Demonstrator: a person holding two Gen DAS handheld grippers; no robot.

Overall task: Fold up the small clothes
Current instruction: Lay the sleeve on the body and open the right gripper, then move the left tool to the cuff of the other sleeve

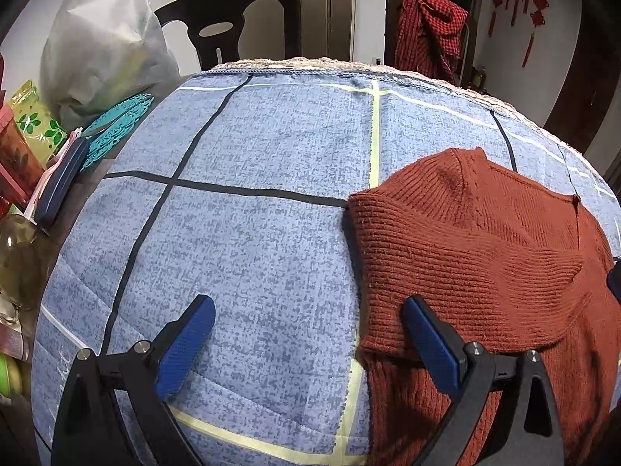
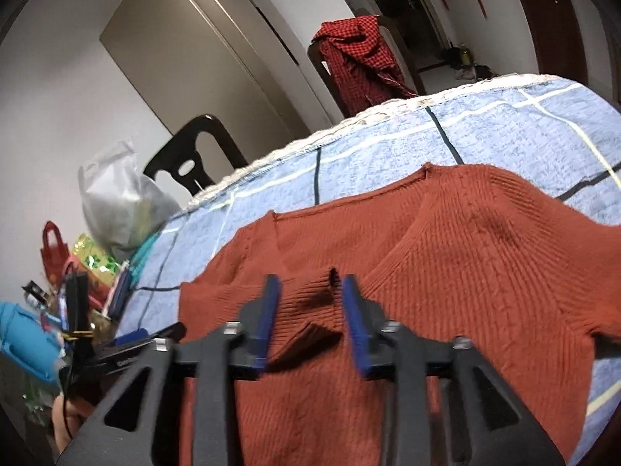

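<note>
A rust-red knit sweater [image 1: 485, 256] lies on a blue checked cloth [image 1: 252, 213] that covers the table. One sleeve is folded across its body. My left gripper [image 1: 310, 330] is open and empty, low over the cloth at the sweater's left edge, its right finger over the knit. In the right wrist view the sweater [image 2: 485, 272] fills the middle. My right gripper [image 2: 310, 306] is open, its jaws on either side of the ribbed sleeve cuff [image 2: 314, 303], without pinching it.
A white bag [image 1: 104, 39], a teal mat [image 1: 116, 128], a dark case [image 1: 58, 182] and jars crowd the table's left side. A black chair [image 1: 233, 19] and a chair draped with a red checked cloth [image 1: 431, 27] stand behind the table.
</note>
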